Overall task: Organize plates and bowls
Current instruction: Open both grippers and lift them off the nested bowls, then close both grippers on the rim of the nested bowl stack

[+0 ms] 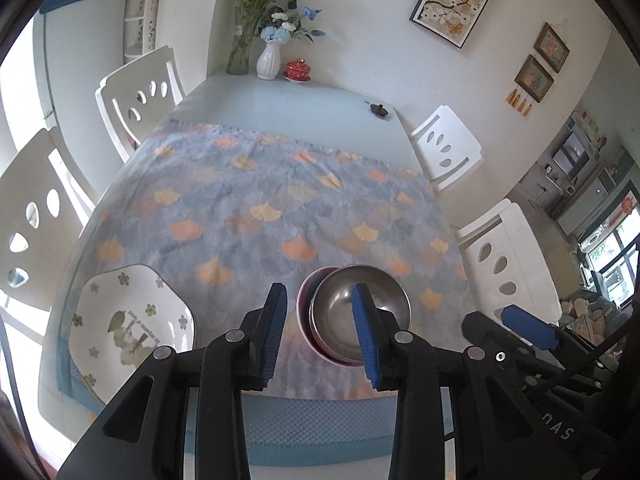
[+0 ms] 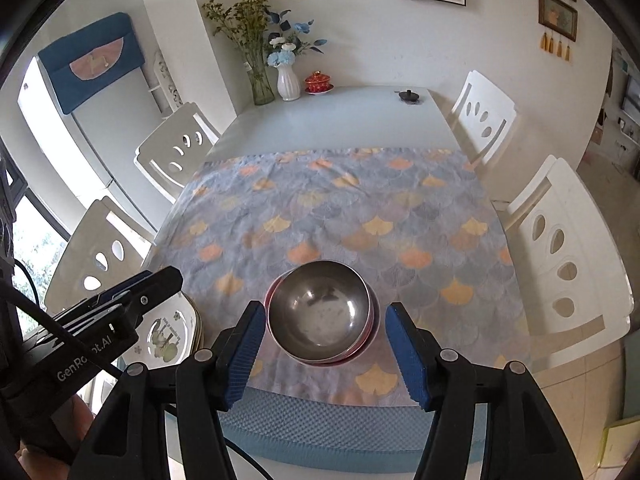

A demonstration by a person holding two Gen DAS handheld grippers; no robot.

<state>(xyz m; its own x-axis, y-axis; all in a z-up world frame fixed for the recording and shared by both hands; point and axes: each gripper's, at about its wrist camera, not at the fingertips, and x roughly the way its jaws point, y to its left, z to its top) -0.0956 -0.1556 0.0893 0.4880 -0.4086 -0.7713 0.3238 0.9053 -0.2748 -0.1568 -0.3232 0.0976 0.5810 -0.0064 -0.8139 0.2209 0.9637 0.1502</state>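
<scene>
A steel bowl (image 1: 360,308) sits nested in a pink bowl (image 1: 304,304) on the patterned cloth near the table's front edge. A white square plate with flower prints (image 1: 128,320) lies to their left. My left gripper (image 1: 320,332) hovers above the cloth just left of the bowls, open, with nothing between its pads. In the right wrist view the steel bowl (image 2: 320,312) and pink bowl (image 2: 374,324) show below and between the fingers of my right gripper (image 2: 326,354), which is open and clear of them. The plate (image 2: 172,340) is partly hidden by the left gripper (image 2: 160,280).
The cloth (image 1: 260,200) covers the near half of a pale table (image 1: 280,100); a blue mat (image 1: 320,420) lies at the front edge. Vases, a red lidded cup (image 1: 297,69) and a small black object (image 1: 378,110) stand at the far end. White chairs (image 1: 136,96) line both sides.
</scene>
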